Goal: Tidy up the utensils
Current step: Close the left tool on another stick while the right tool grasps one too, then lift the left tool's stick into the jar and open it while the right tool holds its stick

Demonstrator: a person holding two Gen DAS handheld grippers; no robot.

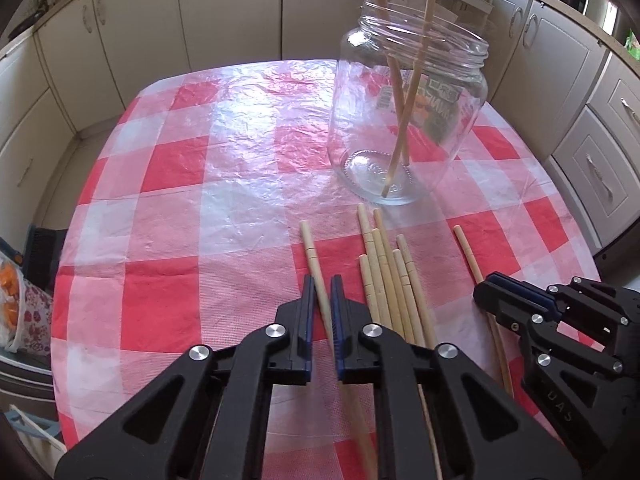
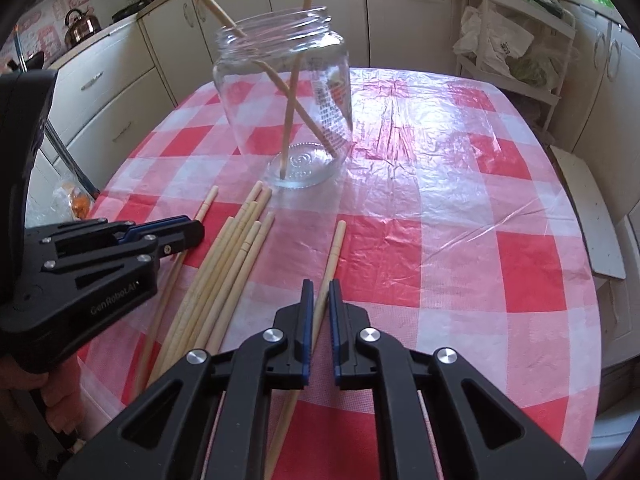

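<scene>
A clear glass jar (image 1: 408, 120) (image 2: 288, 100) stands upright on the checked tablecloth (image 1: 192, 200) with two wooden chopsticks (image 1: 400, 92) leaning crossed inside it. In front of the jar lies a loose bundle of several chopsticks (image 1: 390, 280) (image 2: 232, 264). My left gripper (image 1: 322, 296) (image 2: 196, 229) is shut on a single chopstick (image 1: 310, 248) lying left of the bundle. My right gripper (image 2: 320, 294) (image 1: 489, 283) is shut on another single chopstick (image 2: 335, 248) (image 1: 466, 248) lying right of the bundle. Both gripped sticks rest flat on the cloth.
Cream kitchen cabinets (image 1: 132, 32) ring the table. A white rack with plastic bags (image 2: 512, 52) stands behind its far right side, a kettle (image 2: 82, 22) sits on the counter, and a bag with orange contents (image 1: 16, 296) lies beyond the left edge.
</scene>
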